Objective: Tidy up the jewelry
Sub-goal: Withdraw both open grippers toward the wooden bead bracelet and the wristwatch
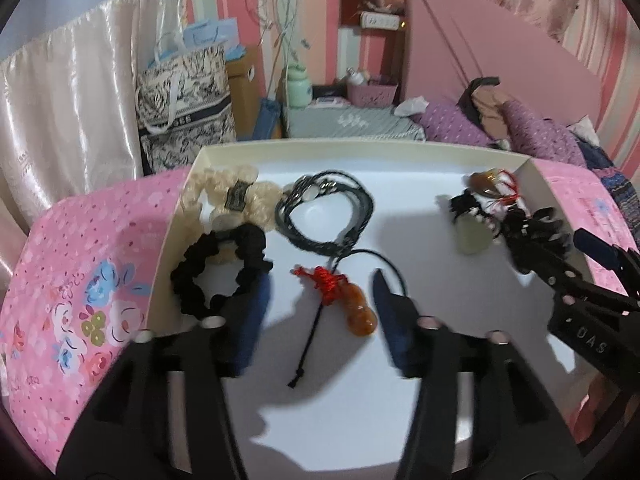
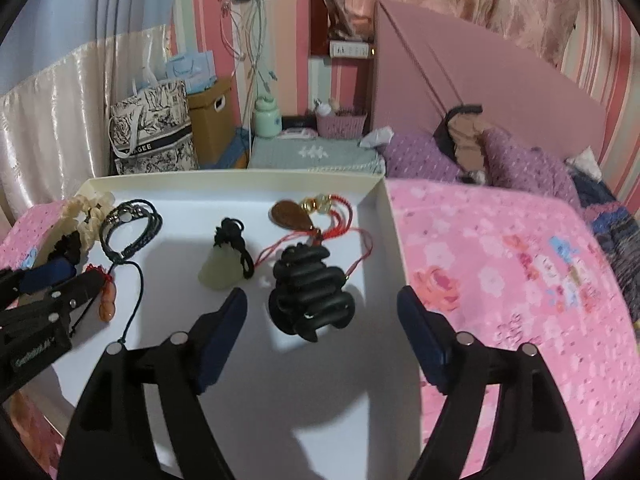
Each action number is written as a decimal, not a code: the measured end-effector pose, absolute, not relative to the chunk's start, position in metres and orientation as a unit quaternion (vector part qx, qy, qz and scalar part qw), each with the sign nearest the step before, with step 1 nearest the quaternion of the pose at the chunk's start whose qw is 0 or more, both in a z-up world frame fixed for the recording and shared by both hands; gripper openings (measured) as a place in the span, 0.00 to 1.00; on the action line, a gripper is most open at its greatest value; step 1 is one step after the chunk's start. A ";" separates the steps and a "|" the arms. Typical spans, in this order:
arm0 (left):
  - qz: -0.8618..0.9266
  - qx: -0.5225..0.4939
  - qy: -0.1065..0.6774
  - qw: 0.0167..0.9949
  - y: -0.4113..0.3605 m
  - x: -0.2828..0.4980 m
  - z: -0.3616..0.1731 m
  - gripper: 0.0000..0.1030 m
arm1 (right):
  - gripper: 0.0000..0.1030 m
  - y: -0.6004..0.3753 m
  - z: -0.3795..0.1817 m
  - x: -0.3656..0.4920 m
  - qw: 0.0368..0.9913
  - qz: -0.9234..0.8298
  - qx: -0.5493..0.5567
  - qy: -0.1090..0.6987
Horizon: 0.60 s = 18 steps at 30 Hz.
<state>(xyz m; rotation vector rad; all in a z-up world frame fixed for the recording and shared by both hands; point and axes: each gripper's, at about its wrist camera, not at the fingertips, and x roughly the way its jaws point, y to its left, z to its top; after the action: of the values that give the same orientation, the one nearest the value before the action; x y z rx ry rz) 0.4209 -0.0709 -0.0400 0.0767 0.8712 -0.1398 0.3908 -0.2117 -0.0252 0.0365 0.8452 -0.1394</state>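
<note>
Inside the white box [image 1: 400, 156] on the pink bedspread [image 2: 500, 264], the jewelry is laid out in loose groups. Both tools are spread wide and empty: the left tool [image 1: 320, 300] straddles the orange pendant [image 1: 360, 312], the right tool [image 2: 320, 312] the black hair claw [image 2: 308, 292]. A sorting pickup seems to be in hand; closing on each piece would be required next.

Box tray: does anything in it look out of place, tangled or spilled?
Nothing is spilled; everything lies inside the white box. Only the red-corded brown pendant stands out: its cord trails under the black hair claw beside it, so the two may snag. The orange gourd pendant lies apart.
</note>
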 end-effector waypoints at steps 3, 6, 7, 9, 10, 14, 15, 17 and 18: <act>-0.072 0.039 0.409 0.909 -0.074 0.411 -0.031 0.72 | 0.75 -0.211 -0.020 0.388 0.911 -0.065 0.009 0.407; -0.080 0.037 0.402 0.912 -0.076 0.402 -0.017 0.83 | 0.76 -0.212 -0.010 0.385 0.913 -0.055 0.016 0.403; -0.079 0.033 0.400 0.913 -0.074 0.400 -0.013 0.90 | 0.76 -0.214 -0.005 0.382 0.915 -0.053 0.018 0.400; -0.083 0.017 0.395 0.915 -0.067 0.390 0.000 0.95 | 0.80 -0.222 0.007 0.372 0.920 -0.053 0.028 0.387; -0.084 0.014 0.393 0.915 -0.065 0.387 0.004 0.97 | 0.84 -0.228 0.014 0.365 0.922 -0.053 0.038 0.382; -0.090 0.022 0.408 0.908 -0.052 0.360 0.017 0.97 | 0.89 -0.245 0.037 0.332 0.931 -0.065 0.077 0.352; -0.093 0.030 0.409 0.907 -0.049 0.349 0.020 0.97 | 0.89 -0.247 0.039 0.326 0.931 -0.068 0.079 0.351; -0.091 0.039 0.405 0.909 -0.041 0.331 0.025 0.97 | 0.89 -0.250 0.042 0.311 0.927 -0.076 0.078 0.359; -0.087 0.043 0.403 0.910 -0.037 0.320 0.026 0.97 | 0.89 -0.250 0.042 0.305 0.925 -0.078 0.079 0.363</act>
<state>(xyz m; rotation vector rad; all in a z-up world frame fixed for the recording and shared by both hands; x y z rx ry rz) 0.3201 -0.0374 0.0257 0.0878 0.8317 -0.1802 0.3048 -0.2504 0.0419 0.1616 0.7451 -0.1598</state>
